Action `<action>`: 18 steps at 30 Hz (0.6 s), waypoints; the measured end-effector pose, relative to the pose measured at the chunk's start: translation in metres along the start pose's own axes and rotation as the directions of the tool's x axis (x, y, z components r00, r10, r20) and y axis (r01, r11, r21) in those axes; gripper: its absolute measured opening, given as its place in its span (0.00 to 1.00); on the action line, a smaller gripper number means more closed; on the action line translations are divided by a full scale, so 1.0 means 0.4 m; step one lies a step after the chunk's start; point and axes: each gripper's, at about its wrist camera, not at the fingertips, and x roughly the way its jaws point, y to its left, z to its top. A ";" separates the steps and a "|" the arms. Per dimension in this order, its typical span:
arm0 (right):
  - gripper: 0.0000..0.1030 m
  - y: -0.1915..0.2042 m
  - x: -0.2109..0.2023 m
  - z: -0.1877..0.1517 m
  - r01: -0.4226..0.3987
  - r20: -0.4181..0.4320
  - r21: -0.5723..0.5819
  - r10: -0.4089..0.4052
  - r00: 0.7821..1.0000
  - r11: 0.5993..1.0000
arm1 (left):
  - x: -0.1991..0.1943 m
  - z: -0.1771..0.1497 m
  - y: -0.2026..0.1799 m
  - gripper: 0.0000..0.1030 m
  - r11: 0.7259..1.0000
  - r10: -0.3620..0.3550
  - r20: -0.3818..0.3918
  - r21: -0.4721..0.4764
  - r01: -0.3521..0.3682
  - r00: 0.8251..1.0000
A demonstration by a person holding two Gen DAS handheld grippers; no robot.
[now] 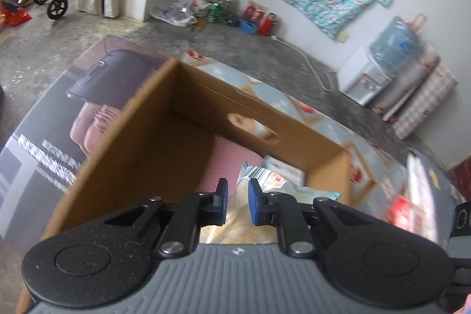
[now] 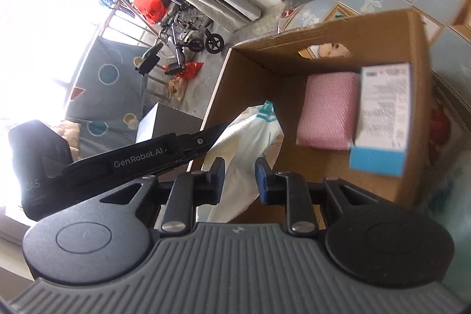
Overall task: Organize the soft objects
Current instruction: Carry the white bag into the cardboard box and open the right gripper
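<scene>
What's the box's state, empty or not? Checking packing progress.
Not empty: the cardboard box holds a pink pad and a white-and-blue carton.

The soft white package (image 1: 235, 222) is disappearing behind the left gripper (image 1: 238, 203) body, its lower part hidden. Motion blur is smearing the print on the blue-and-white box (image 2: 382, 119) (no word readable). The cardboard box (image 1: 123, 161) is running off the picture's bottom-left corner.
</scene>
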 end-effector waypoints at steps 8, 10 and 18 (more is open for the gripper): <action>0.21 -0.096 0.262 0.101 0.149 -0.099 0.007 -0.148 0.984 0.989 | 0.135 0.087 0.063 0.19 0.993 0.116 0.048 -0.025 -0.115 0.992; 0.21 -0.100 0.266 0.098 0.164 -0.099 -0.011 -0.164 0.981 0.986 | 0.139 0.086 0.079 0.19 0.994 0.102 0.037 -0.044 -0.100 0.994; 0.21 -0.072 0.180 0.081 0.149 -0.056 -0.015 -0.149 0.987 0.989 | 0.048 0.064 0.088 0.26 0.997 0.070 0.086 -0.033 -0.067 0.994</action>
